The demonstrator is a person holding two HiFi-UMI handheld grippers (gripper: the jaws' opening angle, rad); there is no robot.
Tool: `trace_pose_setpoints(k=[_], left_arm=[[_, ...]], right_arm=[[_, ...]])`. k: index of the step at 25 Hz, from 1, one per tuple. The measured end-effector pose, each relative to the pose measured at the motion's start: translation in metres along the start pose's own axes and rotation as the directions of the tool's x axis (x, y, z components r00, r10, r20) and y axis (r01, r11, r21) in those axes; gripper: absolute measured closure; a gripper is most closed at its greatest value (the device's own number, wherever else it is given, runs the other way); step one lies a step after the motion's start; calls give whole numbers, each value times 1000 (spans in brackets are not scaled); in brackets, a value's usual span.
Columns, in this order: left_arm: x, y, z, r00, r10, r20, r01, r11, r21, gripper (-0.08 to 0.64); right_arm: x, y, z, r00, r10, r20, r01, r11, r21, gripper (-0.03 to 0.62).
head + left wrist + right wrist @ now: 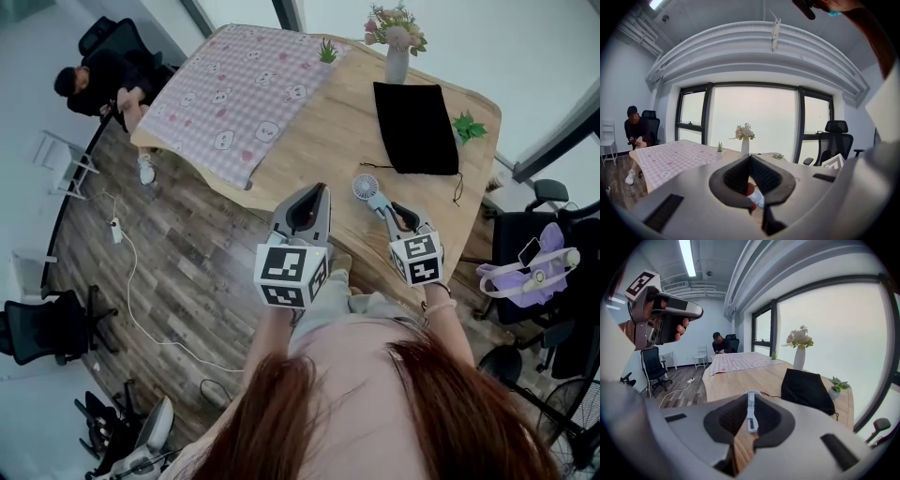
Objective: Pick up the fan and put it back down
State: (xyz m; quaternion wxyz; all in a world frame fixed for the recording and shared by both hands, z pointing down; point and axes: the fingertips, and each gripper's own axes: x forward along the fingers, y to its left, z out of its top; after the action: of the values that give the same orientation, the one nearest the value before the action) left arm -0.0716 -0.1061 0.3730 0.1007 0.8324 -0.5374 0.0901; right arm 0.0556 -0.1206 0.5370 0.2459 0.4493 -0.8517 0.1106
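So the fan (366, 187) is clamped by its slim white handle in the right hand-held gripper (398, 217), jaws pinched in tight on it, with the round head sticking out past the tips toward the black bag (415, 127). It's held over the near end of the wooden tabletop (328, 141). The left hand-held gripper (750, 159) is seen with its jaws pressed together and nothing caught in them, just beside the right one. Container-wise, pink flowers are stuck in a pale vase (397, 61) at the far edge, and what's inside the flat black bag can't be made out.
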Motion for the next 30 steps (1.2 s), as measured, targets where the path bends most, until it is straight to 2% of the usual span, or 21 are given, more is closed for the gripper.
trace_pose_setpoints(k=[14,25,30], left_arm=[[-20,-21,3,1000,-7,24,7,1000,26,546],[-35,-38,2,999,-22,36,21,999,35,546],[-40,-44,4,999,-27,39,25,999,38,546]], right_arm=[[-45,3,39,988,-40,149,40,999,6,591],[-88,4,67,958,-76,275,58,996,74,592],[-107,5,83,943,-92,320,82,996,46,592]])
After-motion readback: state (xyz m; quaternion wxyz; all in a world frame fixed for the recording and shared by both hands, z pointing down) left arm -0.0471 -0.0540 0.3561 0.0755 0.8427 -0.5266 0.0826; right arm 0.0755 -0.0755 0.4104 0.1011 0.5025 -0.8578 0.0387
